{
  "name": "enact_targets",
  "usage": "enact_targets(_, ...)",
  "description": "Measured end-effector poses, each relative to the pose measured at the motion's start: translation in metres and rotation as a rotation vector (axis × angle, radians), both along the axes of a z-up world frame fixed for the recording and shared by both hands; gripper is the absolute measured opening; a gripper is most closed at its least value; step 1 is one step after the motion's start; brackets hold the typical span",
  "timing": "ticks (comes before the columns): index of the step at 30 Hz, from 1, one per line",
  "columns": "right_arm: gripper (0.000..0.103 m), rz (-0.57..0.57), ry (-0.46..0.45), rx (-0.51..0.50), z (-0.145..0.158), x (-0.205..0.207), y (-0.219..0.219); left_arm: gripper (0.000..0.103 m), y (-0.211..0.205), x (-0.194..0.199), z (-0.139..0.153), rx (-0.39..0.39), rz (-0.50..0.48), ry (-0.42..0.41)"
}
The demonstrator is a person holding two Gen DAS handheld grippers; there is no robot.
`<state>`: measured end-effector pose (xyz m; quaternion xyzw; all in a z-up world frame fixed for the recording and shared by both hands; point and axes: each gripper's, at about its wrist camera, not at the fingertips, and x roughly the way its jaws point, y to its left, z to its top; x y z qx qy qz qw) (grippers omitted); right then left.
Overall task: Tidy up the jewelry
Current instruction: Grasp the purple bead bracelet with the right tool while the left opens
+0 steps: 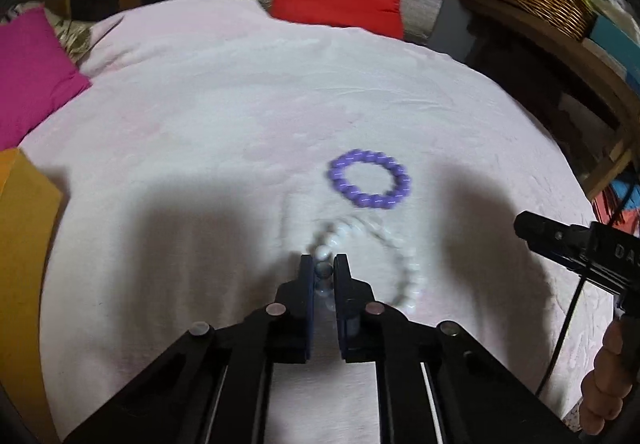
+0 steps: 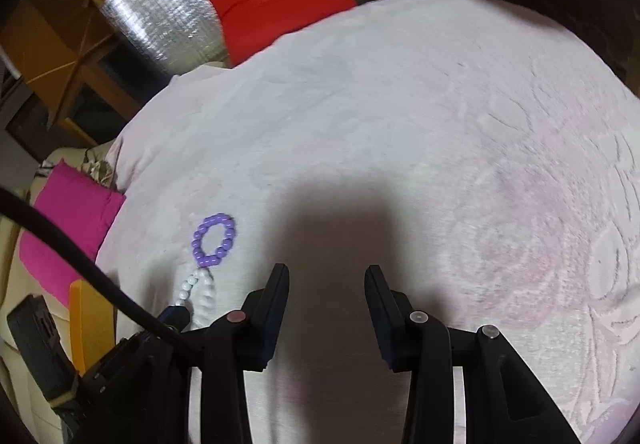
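Left gripper [image 1: 324,264] pinches white bead strand [image 1: 408,272] over pale blanket [image 1: 200,124]

Both fisheye views are bending the room into a curve, with dark vignetting closing in at the corners, and the pale pink blanket [image 1: 224,116] is reading bright and evenly lit in the middle while the room around it is sitting dim. Broad soft-edged shadows of the tools are falling forward across the blanket, pointing to light coming from behind and above the cameras, and the silver foil panel [image 2: 168,24] is throwing back speckled glare. In the left wrist view motion blur is smearing the white bead strand [image 1: 400,264] and softening the purple bracelet [image 1: 370,180]; the right wrist view is looking sharper.
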<state>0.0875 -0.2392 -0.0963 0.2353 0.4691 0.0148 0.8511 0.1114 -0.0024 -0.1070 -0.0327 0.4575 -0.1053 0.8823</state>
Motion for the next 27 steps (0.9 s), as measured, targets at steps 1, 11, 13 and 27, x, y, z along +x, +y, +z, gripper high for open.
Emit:
enact_targets(1,0.042,0.017,-0.02,-0.01,0.002,0.001,0.008,0.01,0.005,0.0,-0.001,0.002,0.012,0.005)
enact_targets(11,0.059,0.175,-0.103,-0.013,0.008,0.025,0.073,0.009,0.037,0.0,0.006,0.016,0.084,-0.004)
enact_targets(13,0.061,0.191,-0.115,-0.045,0.007,0.032,0.086,0.009,0.041,0.0,0.006,0.018,0.092,-0.005)
enact_targets(27,0.032,0.209,-0.086,-0.333,-0.016,0.064,0.122,0.009,0.075,0.001,0.003,-0.026,0.097,0.052)
